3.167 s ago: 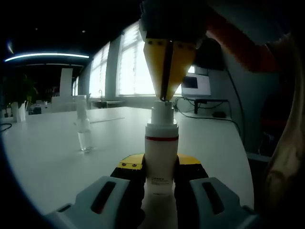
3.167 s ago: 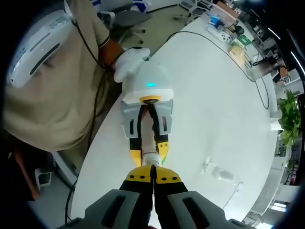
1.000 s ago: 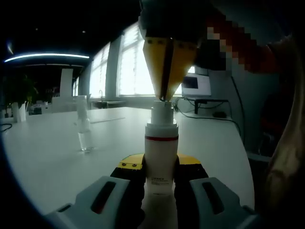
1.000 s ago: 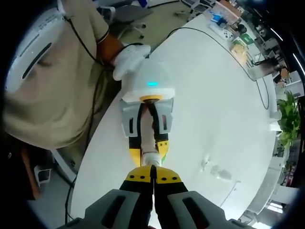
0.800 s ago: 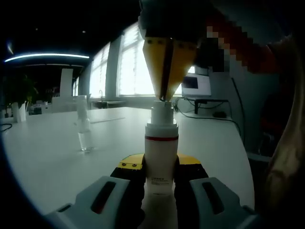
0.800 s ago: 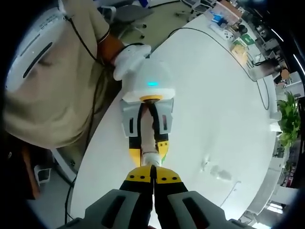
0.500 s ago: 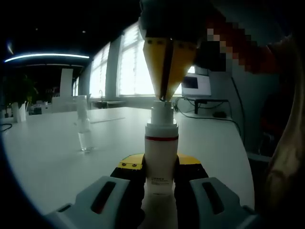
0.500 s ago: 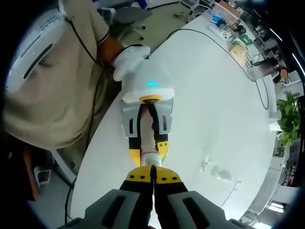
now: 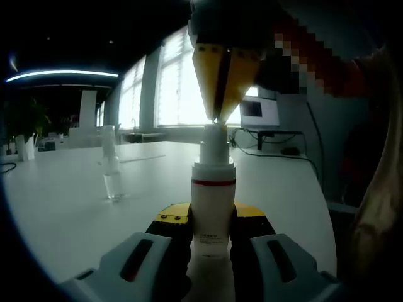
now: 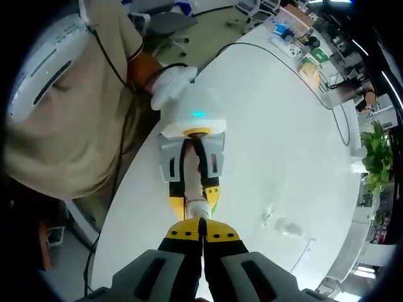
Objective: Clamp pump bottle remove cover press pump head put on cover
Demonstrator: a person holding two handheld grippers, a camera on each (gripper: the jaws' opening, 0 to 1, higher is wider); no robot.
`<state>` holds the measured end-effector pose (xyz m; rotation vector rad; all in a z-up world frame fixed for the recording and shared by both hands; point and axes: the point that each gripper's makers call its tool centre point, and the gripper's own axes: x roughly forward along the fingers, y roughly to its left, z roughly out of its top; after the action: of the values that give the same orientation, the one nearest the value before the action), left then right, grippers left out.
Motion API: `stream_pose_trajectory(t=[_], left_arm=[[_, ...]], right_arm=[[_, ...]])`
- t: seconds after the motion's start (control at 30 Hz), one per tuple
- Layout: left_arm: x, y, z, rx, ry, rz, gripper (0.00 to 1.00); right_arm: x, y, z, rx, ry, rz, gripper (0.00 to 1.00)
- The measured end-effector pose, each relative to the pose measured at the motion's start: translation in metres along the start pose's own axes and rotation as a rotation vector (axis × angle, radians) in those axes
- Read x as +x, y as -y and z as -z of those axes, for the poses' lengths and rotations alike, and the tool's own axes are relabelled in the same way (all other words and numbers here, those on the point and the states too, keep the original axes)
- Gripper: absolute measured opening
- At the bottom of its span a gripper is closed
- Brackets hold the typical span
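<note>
Pump bottle (image 9: 213, 204) — smooth white cylinder, red band, upright on glossy white table (image 9: 63, 207), pinched by left tool (image 9: 211, 236), right tool (image 9: 218, 116) pressed together at pump tip, clear cover (image 9: 111, 167) well apart — open tabletop around

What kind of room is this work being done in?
Probably an office or a lab. A large white table carries cables and small desk items, a lit monitor stands by tall windows, and a potted plant sits at the table's far edge.
</note>
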<state>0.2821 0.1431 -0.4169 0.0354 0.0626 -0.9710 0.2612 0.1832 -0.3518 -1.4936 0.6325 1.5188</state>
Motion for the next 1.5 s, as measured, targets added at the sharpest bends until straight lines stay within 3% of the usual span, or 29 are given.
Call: stream_pose_trajectory(t=[1.5], left_arm=[[-0.0005, -0.0008, 0.0002, -0.003, 0.0, 0.0, 0.14]], right_arm=[[-0.0063, -0.0018, 0.0018, -0.033, 0.032, 0.063, 0.0]])
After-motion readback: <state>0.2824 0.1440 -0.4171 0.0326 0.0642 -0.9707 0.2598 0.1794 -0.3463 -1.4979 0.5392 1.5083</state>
